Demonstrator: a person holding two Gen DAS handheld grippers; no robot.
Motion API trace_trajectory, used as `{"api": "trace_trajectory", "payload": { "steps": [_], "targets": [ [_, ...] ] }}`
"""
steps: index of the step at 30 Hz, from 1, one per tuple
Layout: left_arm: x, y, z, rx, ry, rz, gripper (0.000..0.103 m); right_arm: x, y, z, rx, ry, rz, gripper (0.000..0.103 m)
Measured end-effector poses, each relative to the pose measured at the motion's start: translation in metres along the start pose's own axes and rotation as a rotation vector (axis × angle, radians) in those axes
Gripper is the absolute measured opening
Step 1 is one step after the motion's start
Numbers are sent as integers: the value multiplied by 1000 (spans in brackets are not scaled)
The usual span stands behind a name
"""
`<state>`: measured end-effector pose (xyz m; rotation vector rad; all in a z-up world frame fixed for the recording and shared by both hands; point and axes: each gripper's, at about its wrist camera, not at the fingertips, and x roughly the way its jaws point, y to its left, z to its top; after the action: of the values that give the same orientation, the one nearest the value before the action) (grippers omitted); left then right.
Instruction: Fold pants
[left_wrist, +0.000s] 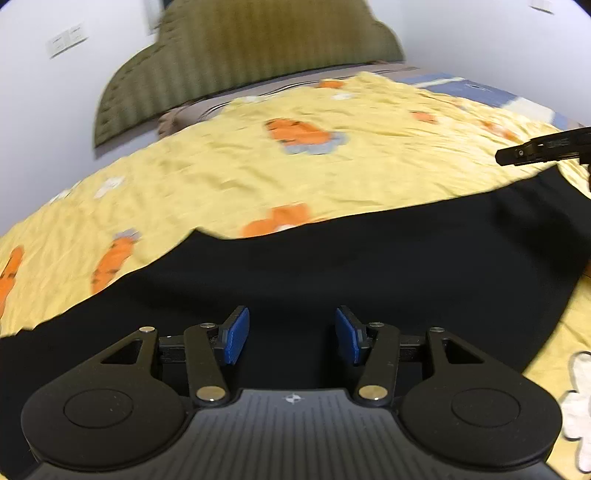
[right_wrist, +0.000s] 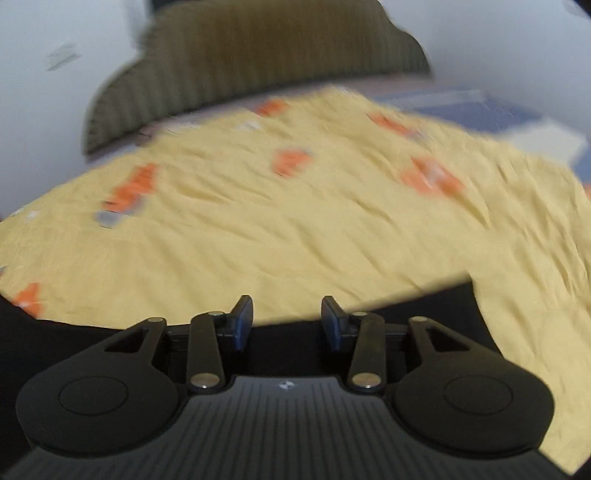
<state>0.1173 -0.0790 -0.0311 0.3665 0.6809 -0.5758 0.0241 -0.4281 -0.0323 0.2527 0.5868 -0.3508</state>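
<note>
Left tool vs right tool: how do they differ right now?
The left tool has wider-set pads than the right tool. Left hangs wholly over the black pants; right sits at the pants' edge, fingertips over the yellow sheet. Both are open, gripping nothing.

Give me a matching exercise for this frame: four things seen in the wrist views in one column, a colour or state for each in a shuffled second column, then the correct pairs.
Things
1. pants
2. bedspread
3. headboard
4. left gripper

Colour or state
A. olive green, ribbed
B. open, nothing between the blue pads
C. black, spread flat on the bed
D. yellow with orange carrot print

Pairs: 1-C, 2-D, 3-A, 4-B
</note>
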Motion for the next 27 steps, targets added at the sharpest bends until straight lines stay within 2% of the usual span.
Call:
{"api": "trace_trajectory", "payload": {
  "steps": [4, 6, 8, 9, 11, 13, 16, 21, 22, 23, 25, 27],
  "targets": [
    [3, 16, -6, -16, -7, 66, 51, -10, 80, 10, -114, 2, 297, 39],
    [6, 18, -9, -9, -1, 90, 51, -4, 135, 12, -255, 2, 401, 38],
    [12, 16, -13, 13, 8, 117, 52, 6, 188, 9, -422, -11, 476, 39],
    [12, 15, -16, 22, 1, 132, 57, 7, 214, 5, -510, -30, 502, 39],
    [11, 11, -20, 48, -30, 162, 64, 20, 256, -3, -660, -49, 520, 39],
    [14, 7, -23, 79, -55, 188, 71, 35, 286, -7, -743, -40, 526, 39],
    [15, 5, -29, 95, -92, 205, 73, 59, 305, -4, -739, 22, 579, 39],
    [14, 13, -34, 36, -122, 176, 75, 85, 304, 9, -607, 132, 717, 38],
    [15, 16, -35, 16, -123, 167, 76, 87, 305, 10, -592, 152, 736, 34],
    [15, 19, -36, 0, -123, 155, 77, 90, 306, 11, -582, 167, 750, 24],
    [15, 26, -36, -38, -118, 126, 77, 94, 307, 11, -575, 200, 762, 11],
    [15, 33, -37, -70, -115, 104, 77, 98, 309, 10, -567, 211, 775, 6]
  ]
}}
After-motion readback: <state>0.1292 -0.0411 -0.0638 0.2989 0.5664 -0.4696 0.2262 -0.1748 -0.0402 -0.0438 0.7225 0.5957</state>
